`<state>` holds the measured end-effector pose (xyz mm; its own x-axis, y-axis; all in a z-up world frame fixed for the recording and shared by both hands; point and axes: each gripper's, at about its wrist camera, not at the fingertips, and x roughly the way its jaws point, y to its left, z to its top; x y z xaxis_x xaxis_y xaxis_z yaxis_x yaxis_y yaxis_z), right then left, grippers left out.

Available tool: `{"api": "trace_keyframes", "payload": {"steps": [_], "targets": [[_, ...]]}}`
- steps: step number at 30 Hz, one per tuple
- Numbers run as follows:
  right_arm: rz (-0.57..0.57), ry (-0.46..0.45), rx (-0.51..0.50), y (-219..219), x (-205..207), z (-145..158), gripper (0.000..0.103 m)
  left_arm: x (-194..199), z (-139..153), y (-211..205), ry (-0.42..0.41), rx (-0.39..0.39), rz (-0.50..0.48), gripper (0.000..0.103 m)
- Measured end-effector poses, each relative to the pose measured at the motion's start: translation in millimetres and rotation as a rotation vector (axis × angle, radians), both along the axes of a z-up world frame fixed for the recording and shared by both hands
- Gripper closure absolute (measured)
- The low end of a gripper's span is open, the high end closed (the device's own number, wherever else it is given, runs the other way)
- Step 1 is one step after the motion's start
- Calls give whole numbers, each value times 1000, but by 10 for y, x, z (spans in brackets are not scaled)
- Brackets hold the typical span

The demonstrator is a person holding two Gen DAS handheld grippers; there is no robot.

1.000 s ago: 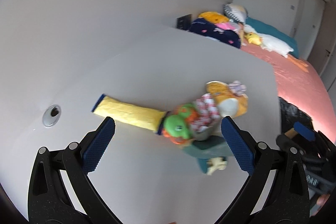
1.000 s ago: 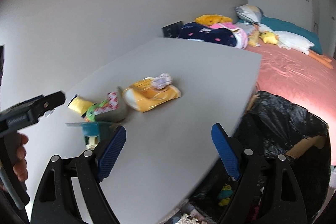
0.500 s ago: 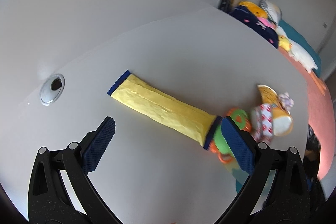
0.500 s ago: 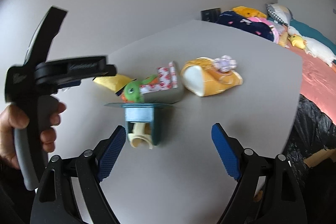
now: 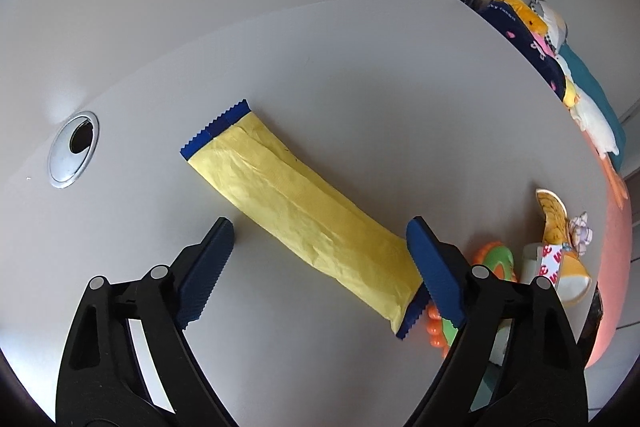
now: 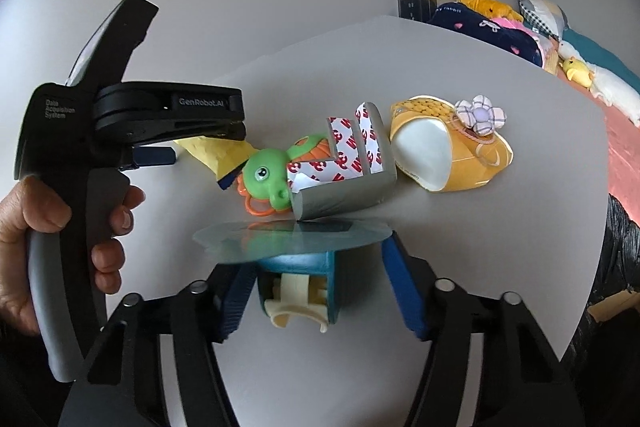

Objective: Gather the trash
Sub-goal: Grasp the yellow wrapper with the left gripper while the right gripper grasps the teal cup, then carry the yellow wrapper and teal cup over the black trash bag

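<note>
Yellow wrapper (image 5: 304, 211): long and flat, lying on the gray table (image 5: 360, 75). One blue end points at the round hole (image 5: 74, 149). The other end lies just beside the green toy (image 6: 266, 175).
Blue box (image 6: 298, 283): small, with a wide flat lid. It sits on the table near the front edge, with a cream clip inside.
Left gripper (image 5: 320, 259): its jaws are closing. The wrapper lies between them, but the pads do not press it yet. One pad is beside the wrapper and the other is over its near end.
Right gripper (image 6: 316, 287): its jaws are closing around the blue box. One pad looks very near the box side. The other pad is clearly apart from it.
Other things: a gray tape strip (image 6: 352, 163), a yellow cup (image 6: 448, 151) with a cloth flower, all close together on the table.
Black bag (image 6: 618, 247): hangs past the table's right edge. It is likely where the trash goes.
Step now: both grippers are going for a grab, one piece each.
Next move: each gripper should squeeze until it holds tight. The wrapper is thin and flat, so the left pads may need to go low to the table. Then lift and carry to the bag.
</note>
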<state>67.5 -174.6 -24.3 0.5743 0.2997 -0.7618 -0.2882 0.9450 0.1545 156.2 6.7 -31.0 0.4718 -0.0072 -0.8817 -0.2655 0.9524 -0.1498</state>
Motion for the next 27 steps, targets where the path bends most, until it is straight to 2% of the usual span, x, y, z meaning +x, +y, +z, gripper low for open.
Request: {"api": "trace_keyframes", "payload": {"steps": [1, 2, 3, 4, 6, 8, 10, 21, 27], "targets": [[3, 2, 3, -4, -1, -7, 50, -3, -3, 1, 0, 6, 5, 23], [7, 5, 9, -9, -2, -12, 59, 4, -1, 4, -1, 13, 10, 28], [13, 10, 10, -10, -7, -18, 63, 11, 1, 6, -2, 21, 14, 36], [16, 9, 8, -11, -7, -18, 63, 14, 7, 8, -4, 29, 18, 42], [30, 12, 8, -17, -39, -20, 64, 9, 16, 39, -12, 20, 24, 63], [35, 15, 18, -41, -74, -18, 65, -29, 17, 92, -28, -24, 28, 74], [42, 14, 20, -64, -91, -14, 67, -70, 14, 120, -41, -46, 27, 74], [19, -20, 41, -287, -223, 136, 67, -366, 247, -73, -130, 20, -22, 75], [-21, -47, 57, -502, -351, 258, 67, -508, 428, -230, -176, 29, -51, 75]]}}
